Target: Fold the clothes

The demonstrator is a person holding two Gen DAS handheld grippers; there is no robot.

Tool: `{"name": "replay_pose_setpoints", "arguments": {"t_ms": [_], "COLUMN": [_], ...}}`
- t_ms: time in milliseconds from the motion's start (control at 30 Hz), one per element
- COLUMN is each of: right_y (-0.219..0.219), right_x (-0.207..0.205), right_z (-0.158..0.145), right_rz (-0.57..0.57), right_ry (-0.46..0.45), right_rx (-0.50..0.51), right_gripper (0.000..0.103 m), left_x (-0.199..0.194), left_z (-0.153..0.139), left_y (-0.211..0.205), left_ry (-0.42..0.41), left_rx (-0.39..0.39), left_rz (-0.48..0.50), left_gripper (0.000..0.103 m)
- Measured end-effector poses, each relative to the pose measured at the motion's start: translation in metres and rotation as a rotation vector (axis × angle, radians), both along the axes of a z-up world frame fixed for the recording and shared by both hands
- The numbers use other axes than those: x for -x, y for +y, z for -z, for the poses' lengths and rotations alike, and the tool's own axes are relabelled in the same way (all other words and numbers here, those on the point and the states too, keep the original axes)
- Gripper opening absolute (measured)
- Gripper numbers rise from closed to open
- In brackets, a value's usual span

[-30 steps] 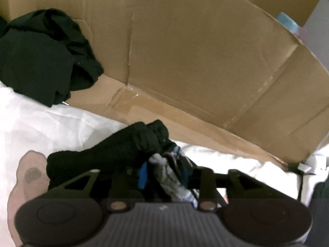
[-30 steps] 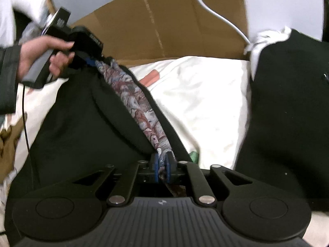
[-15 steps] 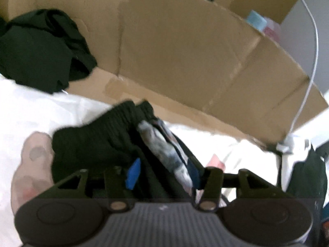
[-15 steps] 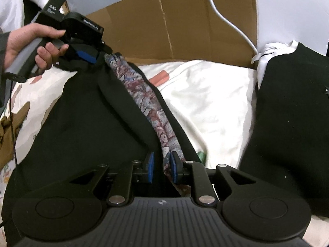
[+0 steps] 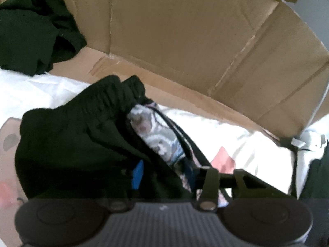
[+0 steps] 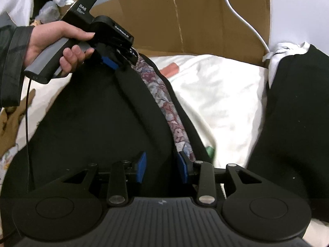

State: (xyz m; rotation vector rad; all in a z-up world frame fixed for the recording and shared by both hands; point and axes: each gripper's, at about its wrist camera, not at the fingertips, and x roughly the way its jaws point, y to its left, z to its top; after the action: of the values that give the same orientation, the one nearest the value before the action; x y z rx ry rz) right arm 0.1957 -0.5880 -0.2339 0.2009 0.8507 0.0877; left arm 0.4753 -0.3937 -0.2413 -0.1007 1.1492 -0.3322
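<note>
A black garment (image 6: 92, 123) with a patterned lining (image 6: 164, 103) lies on the white bed sheet (image 6: 222, 94). My right gripper (image 6: 162, 168) is open, its blue pads on either side of the garment's near edge. My left gripper (image 6: 117, 61), held by a hand, sits at the garment's far end. In the left wrist view the left gripper (image 5: 164, 175) has its blue pads apart, with bunched black cloth (image 5: 82, 127) and patterned lining (image 5: 156, 138) lying between them.
A brown cardboard wall (image 5: 195, 41) stands along the far side of the bed. A crumpled dark garment (image 5: 35, 30) lies at its left end. Another black garment (image 6: 298, 113) lies on the right. A white cable (image 6: 242, 12) hangs over the cardboard.
My right gripper has opened and let go of the garment's near edge. The left gripper's pads have also spread apart around the cloth.
</note>
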Motion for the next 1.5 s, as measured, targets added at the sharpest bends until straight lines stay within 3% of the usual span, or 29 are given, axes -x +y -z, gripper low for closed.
{"name": "replay_pose_setpoints", "arguments": {"t_ms": [133,333,567,700,767,867,1133,1500], "right_y": [-0.004,-0.009,-0.008,-0.010,-0.011,-0.011,-0.007,-0.006], "right_x": [-0.001,0.001,0.003,0.007,0.009,0.012,0.012,0.010], "right_z": [0.005,0.011,0.010,0.002,-0.002,-0.007,-0.005,0.007], "right_rz": [0.014,0.049,0.065,0.085,0.095,0.106,0.111,0.127], "right_ry": [0.018,0.049,0.062,0.057,0.053,0.047,0.071,0.135], "right_rx": [0.014,0.038,0.052,0.038,0.029,0.026,0.063,0.128], "right_gripper": [0.030,0.029,0.029,0.031,0.032,0.037,0.038,0.057], "left_x": [-0.004,-0.005,0.005,0.013,0.019,0.026,0.032,0.009], "left_z": [0.001,-0.008,-0.039,-0.059,-0.069,-0.072,-0.046,-0.003], "left_y": [-0.005,-0.012,0.011,0.037,0.064,0.095,0.172,0.172], "left_ry": [-0.017,-0.031,-0.041,-0.073,-0.092,-0.100,-0.040,0.010], "left_rx": [0.018,0.019,0.082,0.059,0.027,0.005,-0.030,0.050], "left_rz": [-0.007,0.027,0.063,0.084,0.062,0.022,-0.072,-0.059], "left_gripper": [0.039,0.034,0.047,0.049,0.058,0.060,0.060,0.064]}}
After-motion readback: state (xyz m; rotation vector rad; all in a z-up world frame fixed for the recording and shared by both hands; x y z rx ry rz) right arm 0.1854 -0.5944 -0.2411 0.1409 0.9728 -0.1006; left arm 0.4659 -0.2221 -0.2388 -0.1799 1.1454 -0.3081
